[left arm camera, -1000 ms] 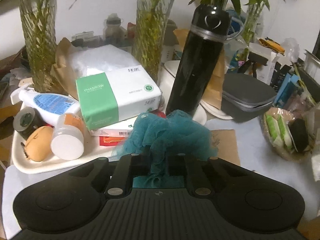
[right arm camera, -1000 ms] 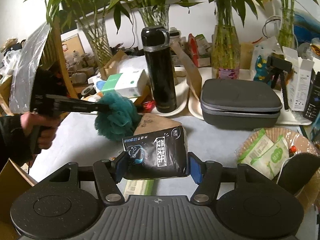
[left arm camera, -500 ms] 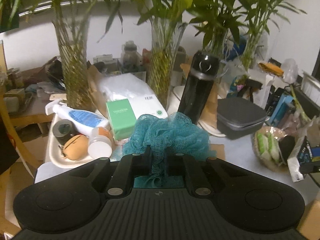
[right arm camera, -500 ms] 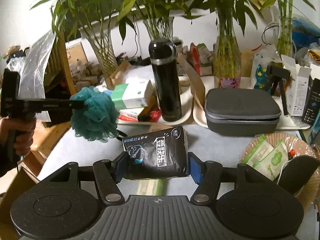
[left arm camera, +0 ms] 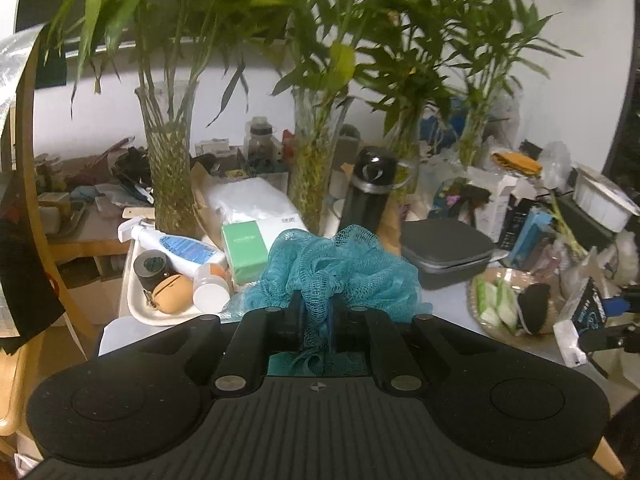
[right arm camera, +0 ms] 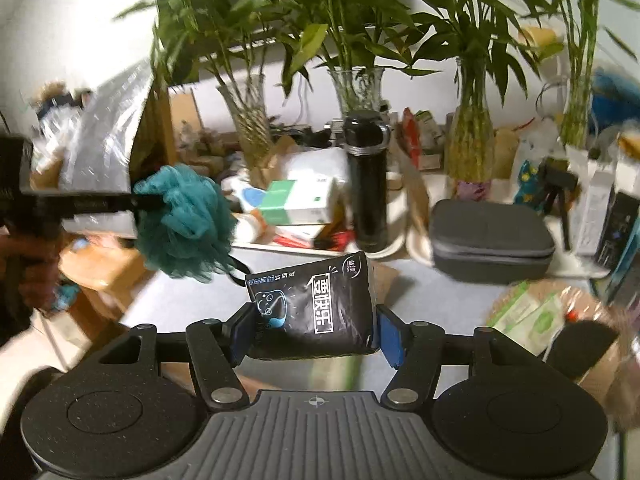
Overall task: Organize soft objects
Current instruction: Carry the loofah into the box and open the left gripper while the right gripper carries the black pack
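My left gripper is shut on a teal mesh bath sponge and holds it in the air, off the table's left end. The sponge also shows in the right wrist view, hanging from the left gripper. My right gripper is shut on a black soft tissue pack with white print, held above the grey table. The pack and right gripper appear at the right edge of the left wrist view.
A black flask, a green-and-white tissue box, a grey zip case and glass vases of bamboo stand behind. A wicker basket with green packets is at the right. A white tray holds bottles.
My left gripper has pulled back and up to the left with the sponge, away from the table. My right gripper has lifted and backed off slightly, the pack still in it.
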Available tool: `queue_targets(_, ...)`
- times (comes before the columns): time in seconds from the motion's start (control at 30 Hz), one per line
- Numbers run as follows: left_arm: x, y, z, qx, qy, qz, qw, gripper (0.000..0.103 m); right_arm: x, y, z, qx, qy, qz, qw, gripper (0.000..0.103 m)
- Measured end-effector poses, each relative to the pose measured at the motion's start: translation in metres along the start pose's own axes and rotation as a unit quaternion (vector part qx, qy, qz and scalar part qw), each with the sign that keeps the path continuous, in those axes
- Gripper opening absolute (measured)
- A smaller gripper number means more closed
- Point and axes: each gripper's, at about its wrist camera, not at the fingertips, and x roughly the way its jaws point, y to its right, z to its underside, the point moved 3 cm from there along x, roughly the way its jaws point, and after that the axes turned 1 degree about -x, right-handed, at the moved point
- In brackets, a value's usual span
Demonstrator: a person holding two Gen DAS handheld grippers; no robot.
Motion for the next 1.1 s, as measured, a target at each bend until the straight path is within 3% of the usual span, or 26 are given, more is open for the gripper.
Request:
queue_targets(0.5, -0.087, 0.037, 0.021, 0.002, 0.020, 0.038, 0.9991, 0.010, -0.058, -0.036, 0.013, -0.028, 0.014, -0.003, 1.000, 0.065)
queue_targets(0.87, -0.108, 0.056, 0.060, -0.010, -0.006, 0.063, 0.9979, 0.011, -0.082, -0.046, 0.023, -0.036, 0.019, 0.003, 0.999, 0.065)
queue_targets(0.97, -0.105, 0.061, 0.076, 0.017, -0.018, 0.051, 0.9984, 0.020, -0.085, -0.045, 0.028, -0.034, 0.017, 0.005, 0.999, 0.065)
queue_targets(1.07, -0.102, 0.060, 0.090, 0.016, -0.034, 0.036, 0.9986, 0.038, -0.087, -0.045, 0.035, -0.032, 0.012, 0.008, 0.999, 0.065)
queue_targets(1.1, -0.105, 0.059, 0.093, 0.011, -0.031, 0.039, 0.9987, 0.049, -0.087, -0.045, 0.037, -0.032, 0.010, 0.008, 0.999, 0.065)
